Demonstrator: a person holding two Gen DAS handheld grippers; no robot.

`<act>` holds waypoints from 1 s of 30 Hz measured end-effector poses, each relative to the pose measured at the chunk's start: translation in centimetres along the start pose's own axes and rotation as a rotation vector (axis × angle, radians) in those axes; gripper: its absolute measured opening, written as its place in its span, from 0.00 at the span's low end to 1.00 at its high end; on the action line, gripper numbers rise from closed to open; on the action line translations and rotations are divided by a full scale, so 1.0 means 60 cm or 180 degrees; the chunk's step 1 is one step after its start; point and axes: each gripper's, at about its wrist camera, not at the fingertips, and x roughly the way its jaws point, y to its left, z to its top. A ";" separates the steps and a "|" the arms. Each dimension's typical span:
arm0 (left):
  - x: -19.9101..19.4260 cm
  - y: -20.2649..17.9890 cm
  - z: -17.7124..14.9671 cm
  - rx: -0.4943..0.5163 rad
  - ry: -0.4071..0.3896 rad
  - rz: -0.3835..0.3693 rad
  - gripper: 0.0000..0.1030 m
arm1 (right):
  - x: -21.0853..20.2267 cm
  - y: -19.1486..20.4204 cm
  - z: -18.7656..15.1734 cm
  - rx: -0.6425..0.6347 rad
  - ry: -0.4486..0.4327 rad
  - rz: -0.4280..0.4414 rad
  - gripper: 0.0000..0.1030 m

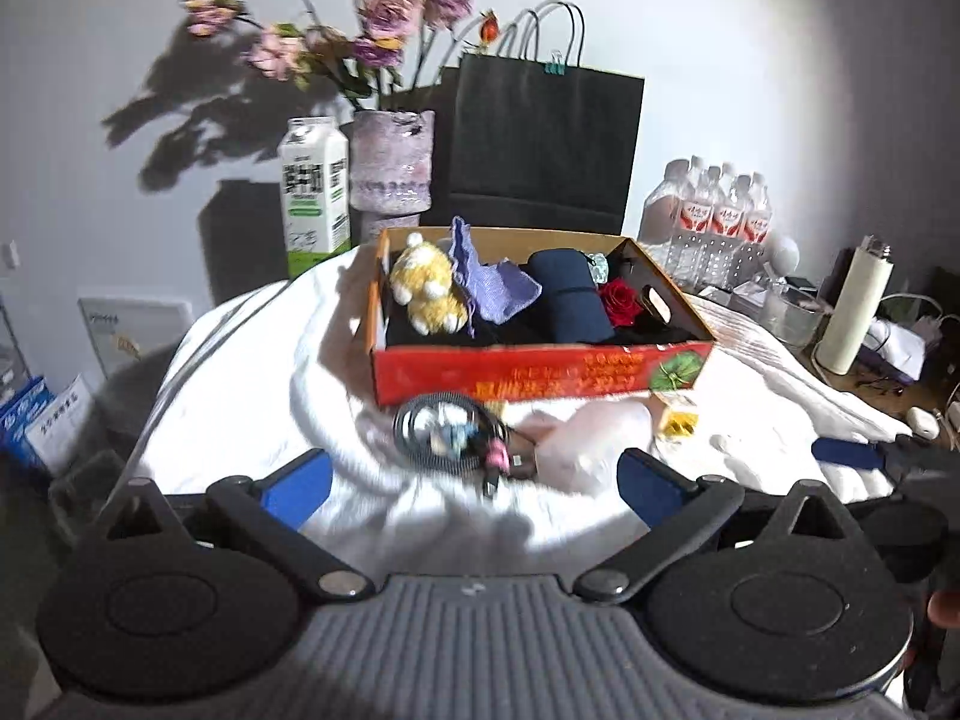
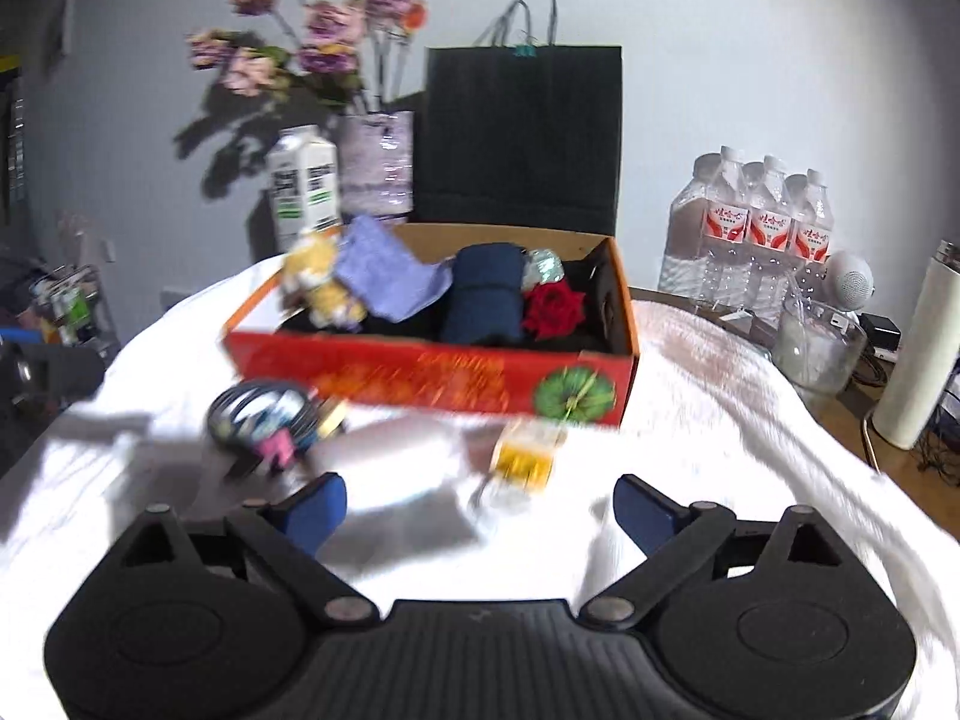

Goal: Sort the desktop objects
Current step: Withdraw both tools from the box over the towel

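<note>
- my left gripper (image 1: pixel 474 483) has its blue pads spread wide at the lower edge of the left wrist frame, pinching nothing; only white cloth (image 1: pixel 240 372) lies between them.
- my right gripper (image 2: pixel 480 510) likewise stands wide apart and empty, low in the right wrist frame.
- red cardboard box (image 1: pixel 540 375) sits mid-frame on the cloth, well beyond both sets of fingers, open side up.
- inside the box, left to right: yellow plush toy (image 1: pixel 423 288), lilac knitted cloth (image 1: pixel 492 285), dark blue roll (image 1: pixel 570 294), red rose (image 1: pixel 621 300).
- coiled cable (image 1: pixel 447 429) lies on the cloth just in front of the box wall, above and between my left pads, apart from them; small pink piece at its near edge, blurred.
- pale pink soft object (image 1: pixel 594 438) lies beside the cable, near my left gripper's right-hand pad; contact cannot be told.
- small yellow packet (image 2: pixel 528 456) lies just ahead of my right fingers, nearer the middle than either pad, not touched; blurred.
- back of the frame: milk carton (image 1: pixel 315 192), vase of purple flowers (image 1: pixel 393 159), black paper bag (image 1: pixel 540 144), pack of water bottles (image 2: pixel 756 228) at right.
</note>
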 end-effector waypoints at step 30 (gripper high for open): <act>0.175 0.040 -0.038 -0.0119 -0.0068 0.0118 0.93 | 0.006 0.049 -0.079 -0.0145 -0.0143 0.0060 0.95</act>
